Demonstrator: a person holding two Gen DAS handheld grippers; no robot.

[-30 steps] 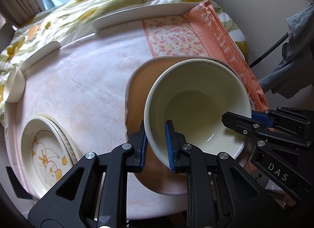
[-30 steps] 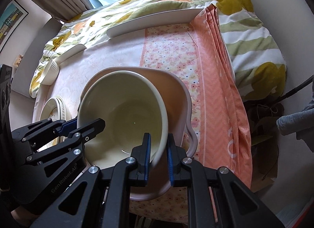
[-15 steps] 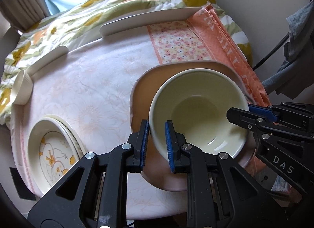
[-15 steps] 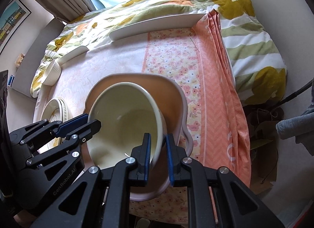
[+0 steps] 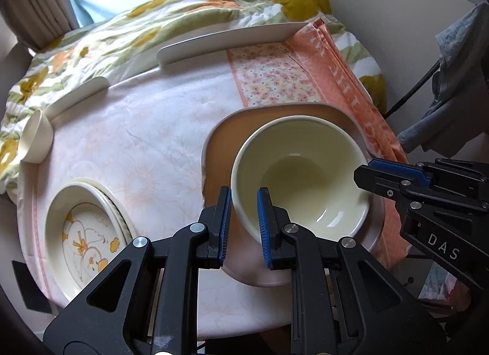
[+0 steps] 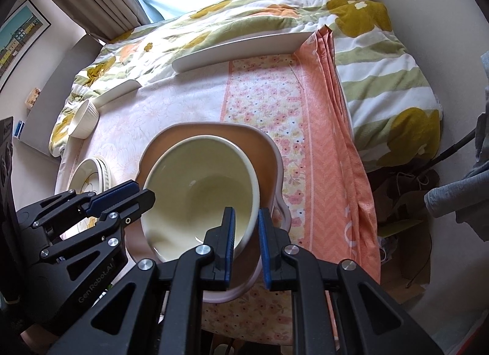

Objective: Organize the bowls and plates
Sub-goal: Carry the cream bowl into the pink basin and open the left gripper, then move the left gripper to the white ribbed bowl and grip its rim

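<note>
Two grippers, one big bowl – over the pink plate.

Duck plates [image 5: 82, 232] wait at the left. Left gripper [image 5: 242, 202] pinches the bowl [image 5: 301, 174] rim on one side, right gripper [image 6: 246, 226] pinches the other. It sits low on the plate [image 5: 220, 147] – whether touching, I cannot tell. Keep both sides level, go down slowly, then let go together.

A deep, glossy cream ceramic bowl [image 5: 301, 171], empty, sits tilted over a pink-brown rounded-square plate [image 5: 220, 141] near the worktop's front edge. Left of them, 2 stacked cream plates [image 5: 82, 226] with a yellow duck print lie flat. A small white ribbed bowl [image 5: 35, 141] lies on its side at the far-left edge.
</note>
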